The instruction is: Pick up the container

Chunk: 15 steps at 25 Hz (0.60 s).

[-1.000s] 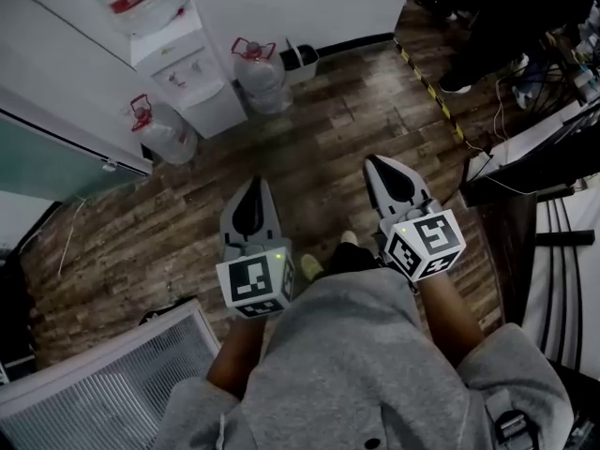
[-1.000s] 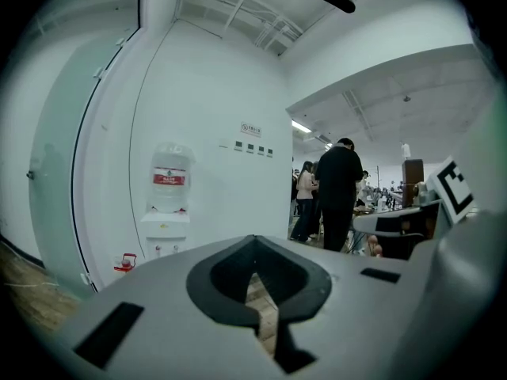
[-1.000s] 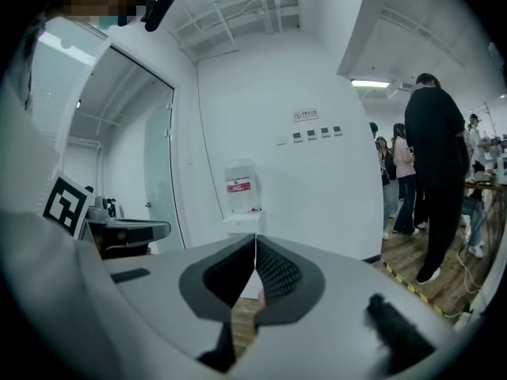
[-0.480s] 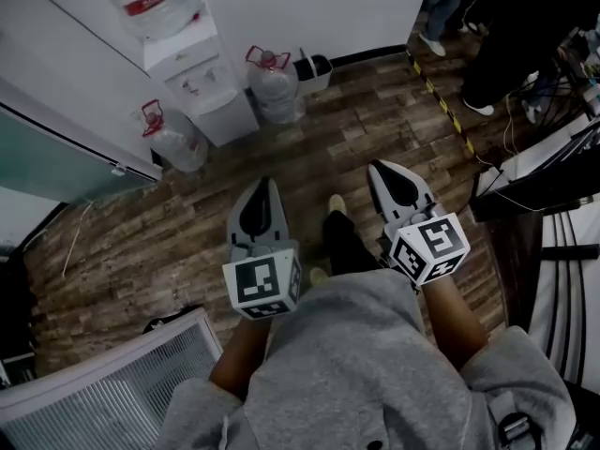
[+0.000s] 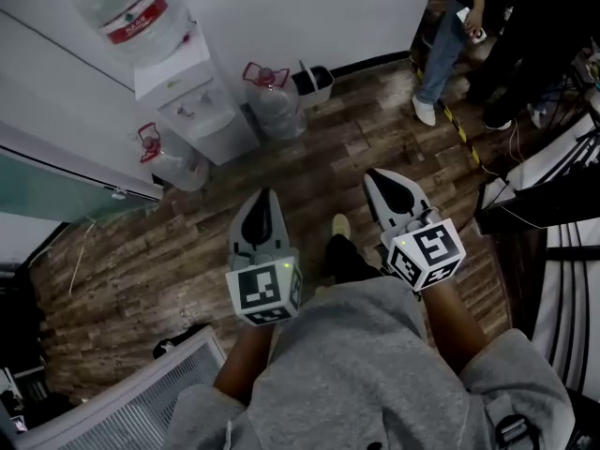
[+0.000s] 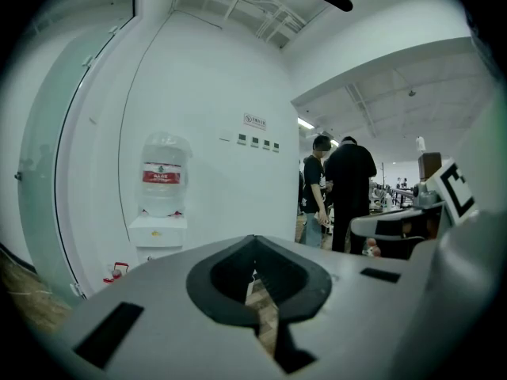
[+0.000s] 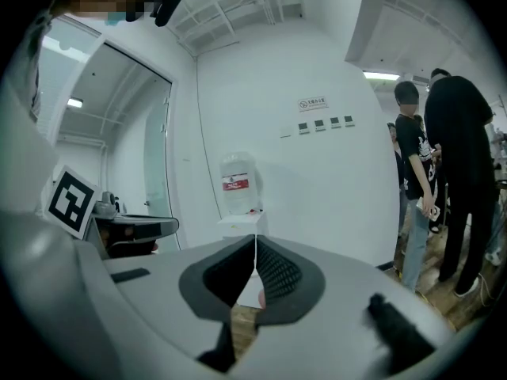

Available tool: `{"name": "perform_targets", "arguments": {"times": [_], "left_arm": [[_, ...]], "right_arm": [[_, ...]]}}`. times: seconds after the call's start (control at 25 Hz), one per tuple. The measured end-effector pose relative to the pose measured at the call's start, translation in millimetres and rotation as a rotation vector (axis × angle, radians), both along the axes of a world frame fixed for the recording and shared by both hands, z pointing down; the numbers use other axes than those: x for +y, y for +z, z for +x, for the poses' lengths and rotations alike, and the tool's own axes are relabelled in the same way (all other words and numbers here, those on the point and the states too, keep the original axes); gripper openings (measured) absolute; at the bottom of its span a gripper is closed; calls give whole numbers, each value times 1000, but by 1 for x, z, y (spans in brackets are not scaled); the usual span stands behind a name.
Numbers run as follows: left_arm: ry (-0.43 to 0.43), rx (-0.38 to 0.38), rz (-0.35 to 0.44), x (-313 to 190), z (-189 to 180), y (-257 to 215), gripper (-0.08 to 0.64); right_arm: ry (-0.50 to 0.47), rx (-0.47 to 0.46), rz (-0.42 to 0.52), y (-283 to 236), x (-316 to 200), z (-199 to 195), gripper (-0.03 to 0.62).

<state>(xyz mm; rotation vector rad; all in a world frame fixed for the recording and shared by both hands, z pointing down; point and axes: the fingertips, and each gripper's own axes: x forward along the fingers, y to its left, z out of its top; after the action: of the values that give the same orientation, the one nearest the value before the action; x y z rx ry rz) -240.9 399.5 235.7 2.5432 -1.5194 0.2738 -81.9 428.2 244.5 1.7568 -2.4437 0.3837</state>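
I carry both grippers side by side above a wooden floor [image 5: 375,139], pointing toward a white wall. My left gripper [image 5: 265,195] is shut and empty; in the left gripper view its tips [image 6: 253,240] meet with nothing between them. My right gripper [image 5: 373,174] is also shut and empty, its pads [image 7: 255,238] closed together. A small dark bin [image 5: 317,81] stands at the foot of the wall ahead, well beyond both grippers. No other container stands out as the task's own.
A white water dispenser [image 5: 192,92] with a large bottle [image 5: 127,12] stands ahead to the left, with two empty water bottles [image 5: 272,97] [image 5: 169,153] on the floor beside it. People [image 5: 450,36] stand at the upper right. A desk with cables [image 5: 553,176] is at right, a grille [image 5: 141,401] at lower left.
Both grippers have advanced across the floor toward the dispenser and wall. People at the upper right have come further into view. Both jaws stay shut.
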Motion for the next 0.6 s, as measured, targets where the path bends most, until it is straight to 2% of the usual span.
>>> {"name": "perform_targets", "arguments": {"times": [0.24,0.6], "left_arm": [[25,-13,-16,-66,36,1,14],[15,-42,-23,-140,86,-3,14]], "right_arm": [[24,-10,-23,3,-58,35,25],[31,-38,-18,1,-136,90,26]]}}
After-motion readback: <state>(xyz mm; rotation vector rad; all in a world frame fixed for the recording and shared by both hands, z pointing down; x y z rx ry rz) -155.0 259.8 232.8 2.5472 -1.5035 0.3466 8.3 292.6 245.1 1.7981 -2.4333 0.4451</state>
